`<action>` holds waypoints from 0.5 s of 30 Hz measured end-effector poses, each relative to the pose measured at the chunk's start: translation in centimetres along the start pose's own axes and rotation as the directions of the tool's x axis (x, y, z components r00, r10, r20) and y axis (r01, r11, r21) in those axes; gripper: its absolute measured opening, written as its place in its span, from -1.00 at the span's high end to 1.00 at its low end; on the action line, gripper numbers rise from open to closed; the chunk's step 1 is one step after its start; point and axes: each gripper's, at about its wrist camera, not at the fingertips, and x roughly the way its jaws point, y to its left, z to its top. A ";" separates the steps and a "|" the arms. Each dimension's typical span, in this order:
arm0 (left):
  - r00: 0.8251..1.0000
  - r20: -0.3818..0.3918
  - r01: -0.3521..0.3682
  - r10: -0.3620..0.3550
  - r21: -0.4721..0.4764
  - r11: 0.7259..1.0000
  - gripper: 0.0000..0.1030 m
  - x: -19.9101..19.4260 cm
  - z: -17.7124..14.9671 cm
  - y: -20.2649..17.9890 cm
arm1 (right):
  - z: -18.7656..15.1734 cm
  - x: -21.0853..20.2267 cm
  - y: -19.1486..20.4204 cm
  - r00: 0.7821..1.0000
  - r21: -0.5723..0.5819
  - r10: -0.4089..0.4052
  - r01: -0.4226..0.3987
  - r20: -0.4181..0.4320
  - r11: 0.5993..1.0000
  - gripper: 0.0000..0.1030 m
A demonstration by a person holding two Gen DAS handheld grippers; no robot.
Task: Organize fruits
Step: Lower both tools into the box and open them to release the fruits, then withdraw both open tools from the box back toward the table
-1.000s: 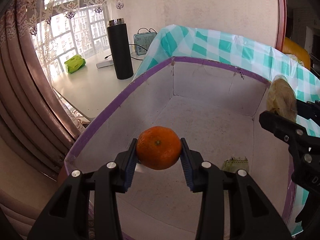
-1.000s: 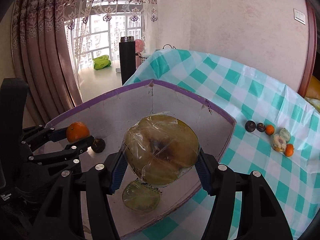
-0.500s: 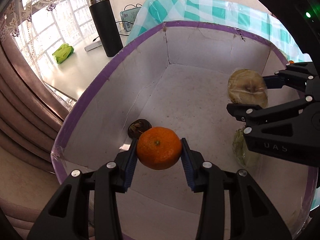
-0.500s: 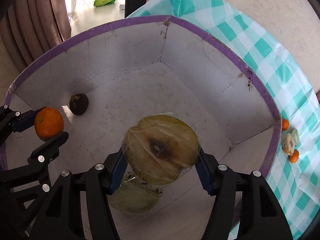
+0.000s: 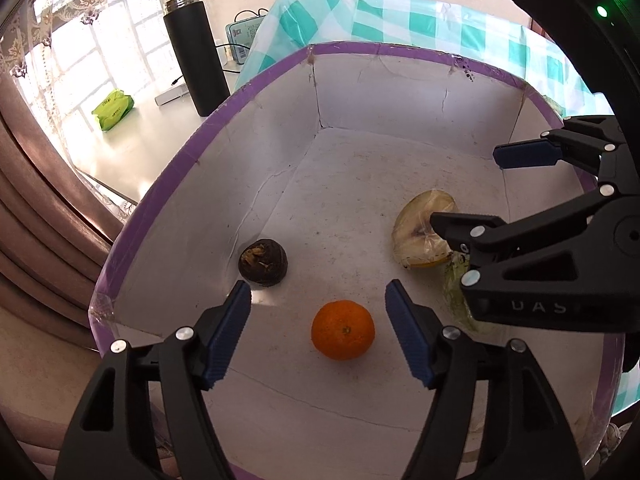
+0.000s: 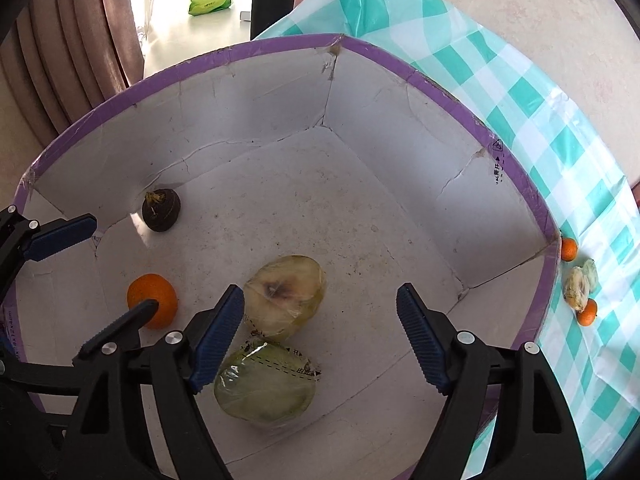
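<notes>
box [image 5: 168,184], white inside, purple rim: orange [image 5: 343,329] on floor between spread fingers of empty left gripper [image 5: 318,330]; wrapped cut fruit [image 6: 285,297] on floor just inside the left finger of the empty, spread right gripper [image 6: 320,332]; dark fruit [image 5: 263,263] ahead-left.

orange [image 5: 343,330]: loose on box [image 5: 168,184] floor | wrapped halved fruit [image 6: 284,297]: cut face up, touching second wrapped half [image 6: 266,392]

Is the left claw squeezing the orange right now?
No, the left gripper is open and the orange sits loose on the floor of the box, touching neither finger.
</notes>
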 end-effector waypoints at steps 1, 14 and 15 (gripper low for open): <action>1.000 0.000 0.000 0.000 0.000 1.000 -0.36 0.0 0.0 0.0 | 0.0 0.0 0.0 1.000 0.002 0.001 -0.002 0.003 1.000 -0.48; 1.000 0.006 -0.022 0.021 0.022 1.000 -0.45 0.0 0.0 -0.3 | -0.1 -0.6 -0.1 0.998 0.031 0.010 -0.011 0.057 0.999 -0.48; 1.000 0.007 -0.028 0.028 0.021 0.999 -0.45 0.0 0.1 -0.3 | -0.1 -0.7 -0.2 0.998 0.035 0.015 -0.017 0.069 0.999 -0.48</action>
